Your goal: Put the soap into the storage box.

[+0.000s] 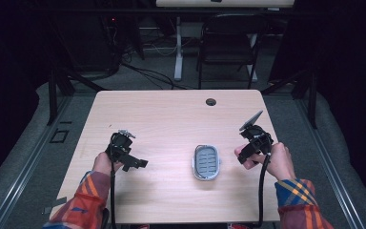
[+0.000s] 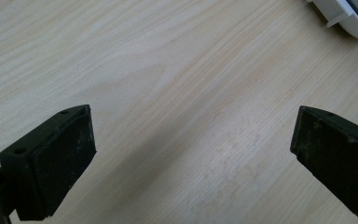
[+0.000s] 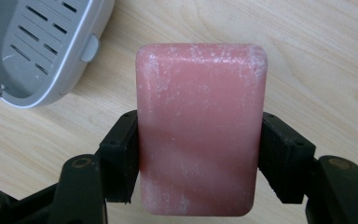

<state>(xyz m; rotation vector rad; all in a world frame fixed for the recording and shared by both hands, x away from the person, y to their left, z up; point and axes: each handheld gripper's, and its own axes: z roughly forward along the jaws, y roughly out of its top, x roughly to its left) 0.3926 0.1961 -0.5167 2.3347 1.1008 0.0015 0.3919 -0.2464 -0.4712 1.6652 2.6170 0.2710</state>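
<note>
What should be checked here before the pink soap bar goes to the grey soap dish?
1. Grip: the right tongs clamp the pink rectangular soap bar on both long sides. Ok.
2. Soap clear of the light wooden table: cannot tell.
3. Target: the grey slotted plastic soap dish lies open and empty, beside the right tongs. Ok.
4. Dish held steady: nothing grips it; it lies loose on the table. Not ok.
5. Left tongs: wide open over bare wood, the dish's edge at the far corner of their view. Ok.
</note>
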